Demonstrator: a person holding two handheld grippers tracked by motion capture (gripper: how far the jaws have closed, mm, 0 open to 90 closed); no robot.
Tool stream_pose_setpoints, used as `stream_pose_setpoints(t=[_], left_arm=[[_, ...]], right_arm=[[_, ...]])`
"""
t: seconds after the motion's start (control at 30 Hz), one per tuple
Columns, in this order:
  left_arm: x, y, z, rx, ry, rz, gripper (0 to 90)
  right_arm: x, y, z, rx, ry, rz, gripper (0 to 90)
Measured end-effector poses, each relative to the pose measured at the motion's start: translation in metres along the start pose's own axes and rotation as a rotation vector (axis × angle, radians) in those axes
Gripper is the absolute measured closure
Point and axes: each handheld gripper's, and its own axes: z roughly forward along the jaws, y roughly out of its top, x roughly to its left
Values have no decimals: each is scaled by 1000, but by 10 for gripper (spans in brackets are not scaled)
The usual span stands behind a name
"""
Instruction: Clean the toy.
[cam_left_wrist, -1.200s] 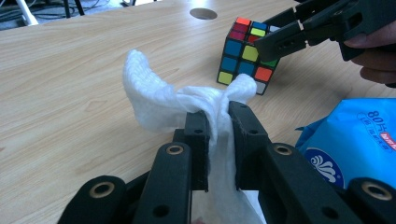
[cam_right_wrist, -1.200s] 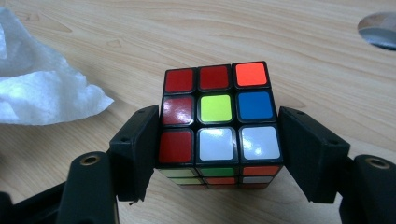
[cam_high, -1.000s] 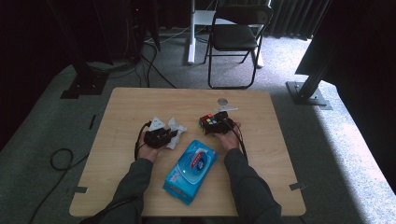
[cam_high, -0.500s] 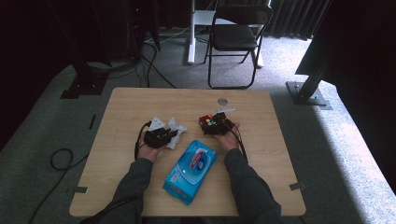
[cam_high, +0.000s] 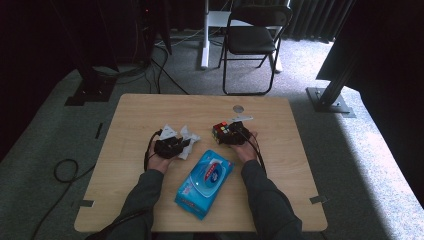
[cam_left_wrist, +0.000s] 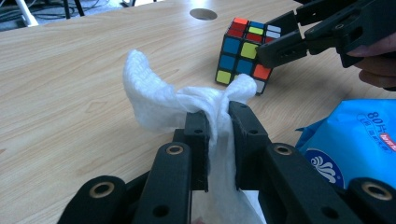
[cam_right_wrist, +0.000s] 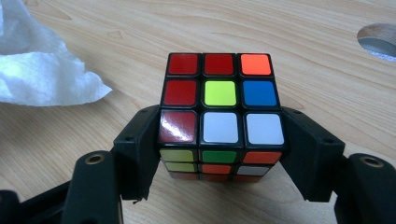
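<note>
My left gripper (cam_left_wrist: 216, 114) is shut on a crumpled white wipe (cam_left_wrist: 154, 93) that bunches up above its pads; from above the gripper (cam_high: 172, 146) rests on the table with the wipe (cam_high: 187, 135) beside it. My right gripper (cam_right_wrist: 219, 135) has its jaws on both sides of a scrambled Rubik's cube (cam_right_wrist: 219, 93) that stands on the table. The jaws have just been closing with the cube between them, and the pads touch its sides. In the high view the cube (cam_high: 222, 131) sits at the right gripper (cam_high: 230, 134). The left gripper view shows the cube (cam_left_wrist: 243, 51) too.
A blue pack of wet wipes (cam_high: 205, 180) lies between the forearms near the front of the wooden table (cam_high: 150, 110); it also shows as the blue pack (cam_left_wrist: 355, 135). A round hole (cam_high: 238, 108) sits behind the cube. A folding chair (cam_high: 252, 35) stands beyond the table.
The right hand has turned slightly with the cube, which now shows left of the gripper's grey plate. The left gripper and the wipe have not moved.
</note>
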Motion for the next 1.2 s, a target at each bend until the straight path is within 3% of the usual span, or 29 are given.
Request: stream_pose_setpoints(t=[1.2], left_arm=[[-13,15,-3,-27,-17,43,827]], right_arm=[[20,9,-13,-18,101,-63,342]])
